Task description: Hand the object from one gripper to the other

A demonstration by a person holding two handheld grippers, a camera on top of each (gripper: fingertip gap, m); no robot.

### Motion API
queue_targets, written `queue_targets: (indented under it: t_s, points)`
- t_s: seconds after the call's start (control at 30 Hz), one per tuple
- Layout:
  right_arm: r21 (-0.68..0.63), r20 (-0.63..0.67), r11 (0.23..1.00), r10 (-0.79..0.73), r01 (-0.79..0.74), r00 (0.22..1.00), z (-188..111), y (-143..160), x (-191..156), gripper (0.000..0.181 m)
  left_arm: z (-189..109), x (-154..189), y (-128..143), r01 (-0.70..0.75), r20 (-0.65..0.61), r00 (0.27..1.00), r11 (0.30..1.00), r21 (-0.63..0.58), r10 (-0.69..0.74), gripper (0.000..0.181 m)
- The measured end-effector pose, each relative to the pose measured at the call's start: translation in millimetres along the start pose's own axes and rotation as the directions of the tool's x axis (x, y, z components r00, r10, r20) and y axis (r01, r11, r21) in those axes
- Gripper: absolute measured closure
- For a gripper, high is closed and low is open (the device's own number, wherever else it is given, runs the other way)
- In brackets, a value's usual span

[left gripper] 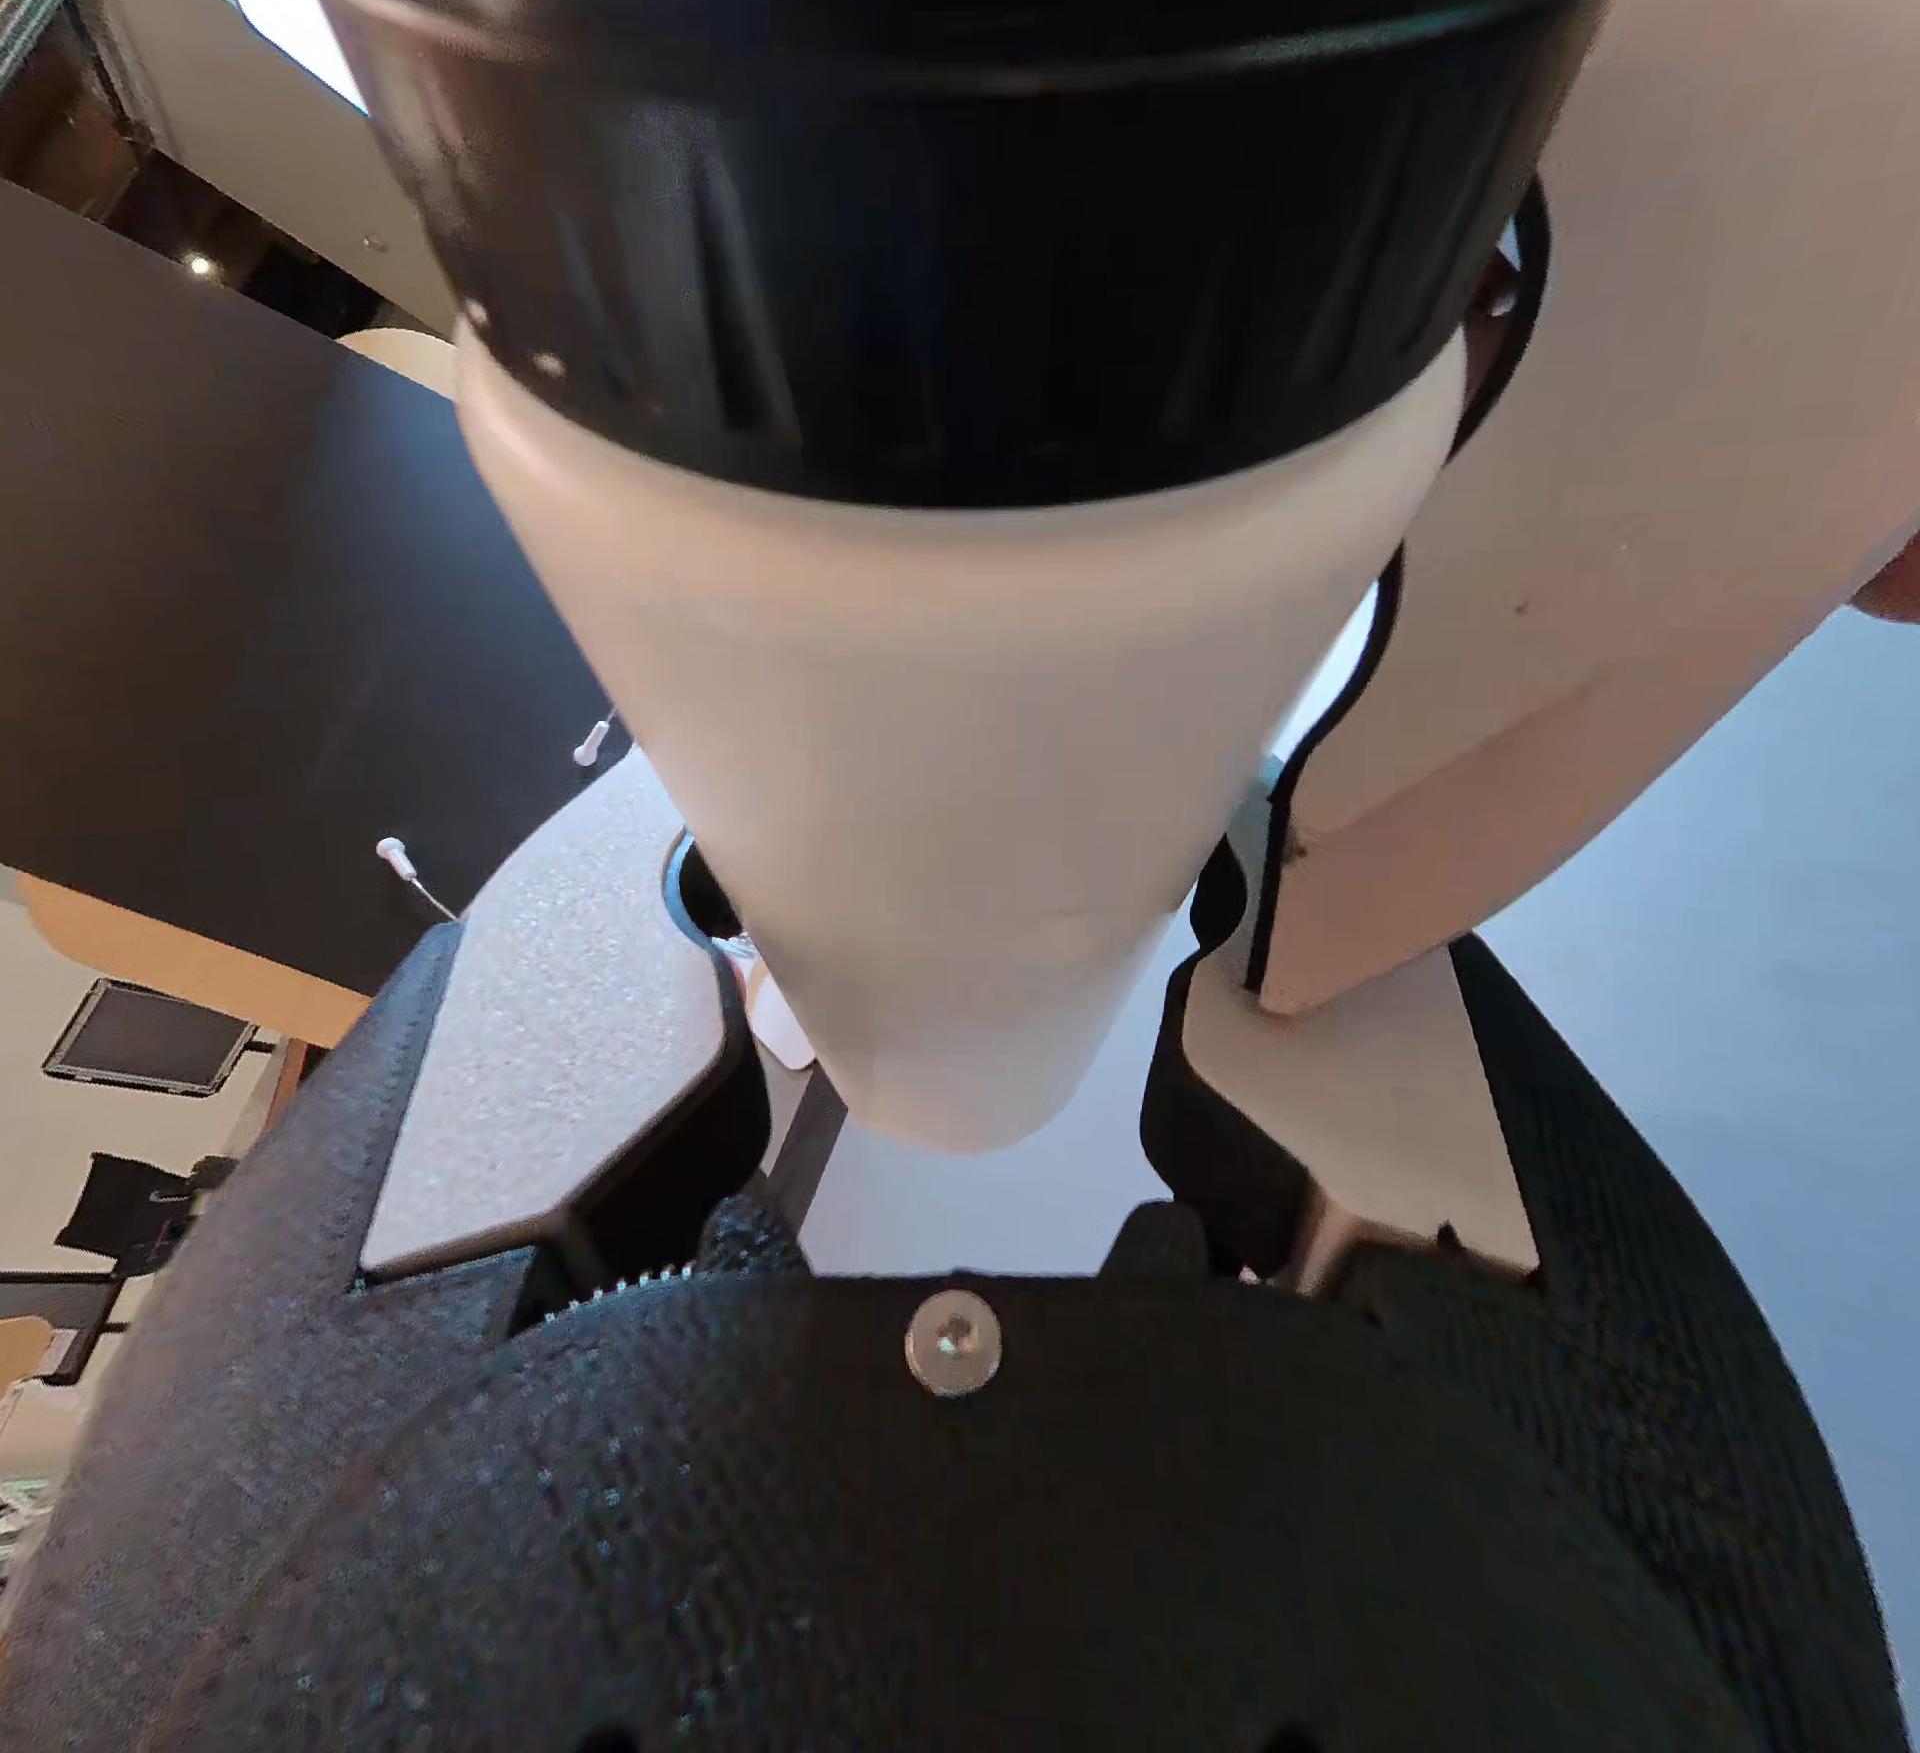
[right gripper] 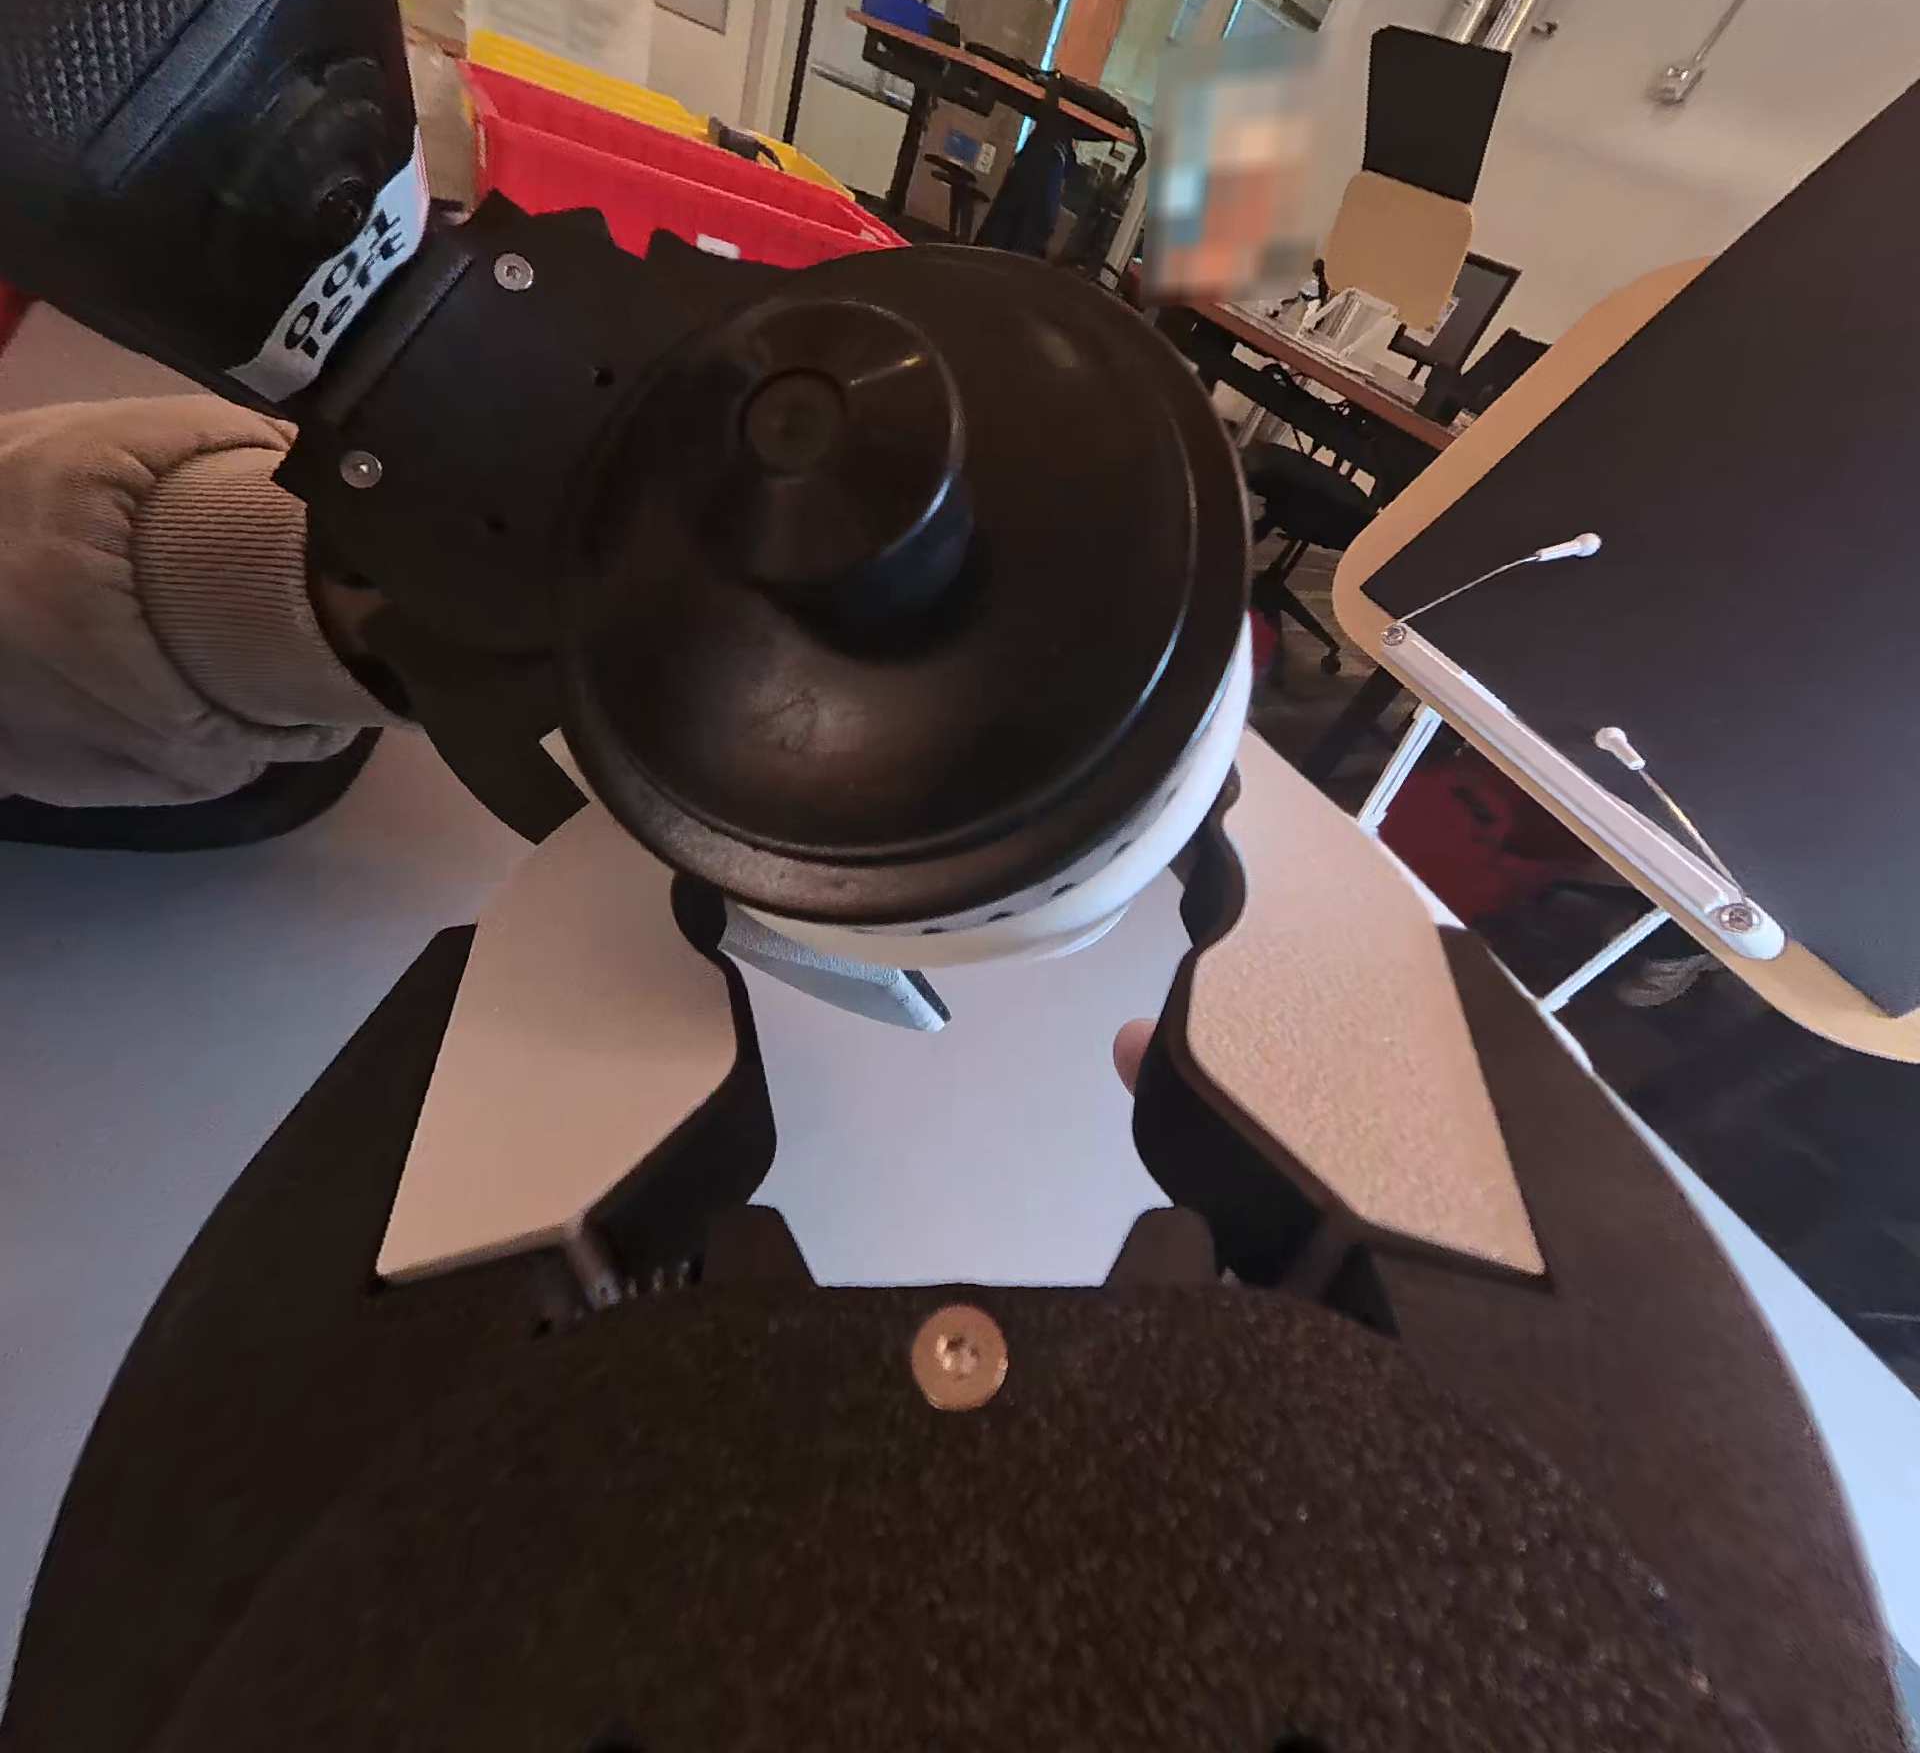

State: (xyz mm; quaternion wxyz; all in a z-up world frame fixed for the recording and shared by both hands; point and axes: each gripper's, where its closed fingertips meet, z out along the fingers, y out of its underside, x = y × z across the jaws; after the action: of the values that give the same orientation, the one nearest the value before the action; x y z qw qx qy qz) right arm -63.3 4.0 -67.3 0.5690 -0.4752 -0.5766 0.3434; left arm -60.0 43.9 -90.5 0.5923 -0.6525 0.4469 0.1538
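Note:
A white bottle (left gripper: pixel 914 768) with a wide black screw cap (left gripper: pixel 935 197) is held in the air between both grippers. My left gripper (left gripper: pixel 956 903) is shut on the bottle's lower end, its fingers pressing both sides. In the right wrist view the black cap (right gripper: pixel 894 560) faces the camera. My right gripper (right gripper: pixel 956 872) is closed on the white body just under the cap. One pale finger (left gripper: pixel 1558 612) of the right gripper lies against the bottle's right side in the left wrist view. One grey finger (right gripper: pixel 842 976) of the left gripper shows under the bottle.
A white table (right gripper: pixel 156 1028) lies below. A black panel with a pale wooden edge (right gripper: pixel 1714 560) stands to the right and also shows in the left wrist view (left gripper: pixel 208 560). Red and yellow bins (right gripper: pixel 675 165) sit behind. A beige sleeve (right gripper: pixel 125 602) holds the left gripper. Spacing between my two grippers at the tips: around 4 cm.

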Motion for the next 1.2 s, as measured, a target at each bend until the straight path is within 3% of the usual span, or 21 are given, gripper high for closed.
queue_targets:
  t_s: [0.13, 0.27, 0.37, 0.57, 0.7, 0.8, 0.9, 1.03, 1.13, 1.2]
  points:
    - [0.007, 0.069, 0.999, 0.051, -0.051, 0.996, -3, 0, -7, 0.090, -3, 14, -9, 0.046, -0.089, 0.995, 0.997, 0.057, -0.041, 0.090]
    - [0.040, 0.059, 0.999, -0.001, -0.002, 0.998, -8, -3, -9, 0.093, -8, 16, -16, 0.024, -0.098, 0.995, 0.996, 0.085, -0.016, 0.090]
    - [0.088, 0.057, 0.996, 0.005, -0.010, 0.998, -12, -10, -6, 0.097, -11, 19, -22, 0.108, -0.178, 0.980, 0.989, 0.098, -0.090, 0.093]
    - [0.147, 0.080, 0.984, 0.086, -0.097, 0.993, -22, -21, 5, 0.098, -17, 12, -31, 0.124, -0.177, 0.980, 0.976, 0.178, -0.093, 0.090]
    - [0.238, 0.089, 0.950, 0.186, -0.203, 0.978, -46, -35, 29, 0.098, -26, -8, -27, 0.281, -0.235, 0.944, 0.937, 0.209, -0.231, 0.089]
    - [0.337, 0.106, 0.894, 0.274, -0.294, 0.956, -67, -48, 50, 0.098, -36, -22, -30, 0.486, -0.357, 0.850, 0.838, 0.247, -0.387, 0.090]
    - [0.429, 0.172, 0.806, 0.371, -0.408, 0.913, -86, -58, 66, 0.098, -38, -30, -30, 0.667, -0.484, 0.718, 0.693, 0.273, -0.501, 0.089]
    - [0.480, 0.250, 0.722, 0.431, -0.498, 0.867, -96, -63, 72, 0.099, -28, -14, -34, 0.837, -0.652, 0.513, 0.494, 0.235, -0.559, 0.081]
    - [0.491, 0.340, 0.658, 0.459, -0.571, 0.821, -95, -68, 67, 0.098, -21, 11, -55, 0.933, -0.774, 0.343, 0.291, 0.214, -0.533, 0.075]
    - [0.488, 0.396, 0.617, 0.475, -0.618, 0.786, -88, -68, 61, 0.098, -24, 16, -72, 0.962, -0.815, 0.274, 0.136, 0.238, -0.510, 0.077]
